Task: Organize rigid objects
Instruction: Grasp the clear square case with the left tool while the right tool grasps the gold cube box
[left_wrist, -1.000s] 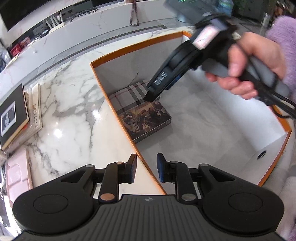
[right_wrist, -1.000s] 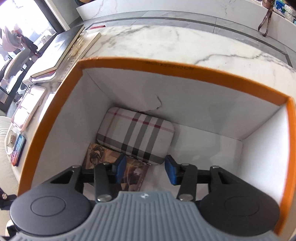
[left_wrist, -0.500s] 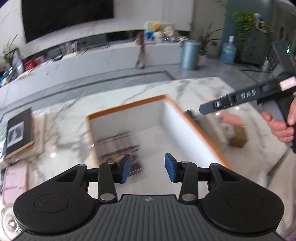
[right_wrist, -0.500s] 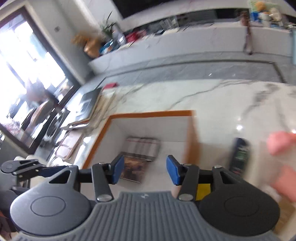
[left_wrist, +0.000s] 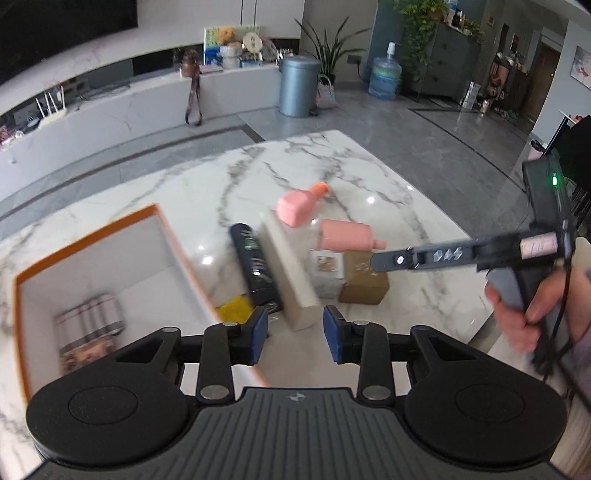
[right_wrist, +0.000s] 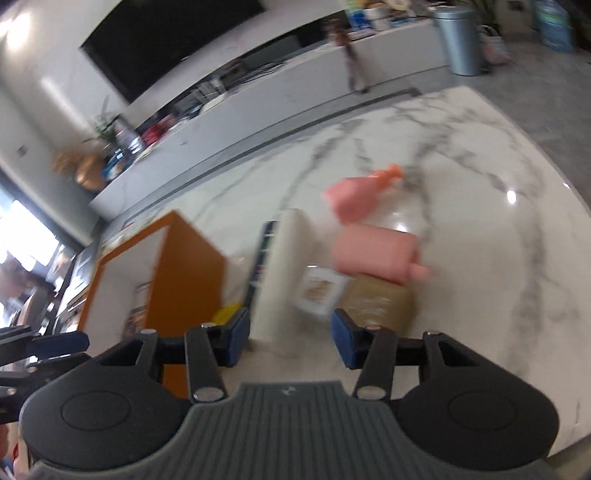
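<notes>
now both hand-held grippers out of the orange box (left_wrist: 162, 225), left hand-held gripper (left_wrist: 293, 339) spread, right hand-held gripper (right_wrist: 290, 341) spread, empty

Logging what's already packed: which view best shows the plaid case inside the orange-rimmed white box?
The left wrist view. It looks down into the orange-rimmed white box, so the plaid case shows on the floor, though blurred. The right wrist view sees that box from the side; its orange wall hides the case.
</notes>
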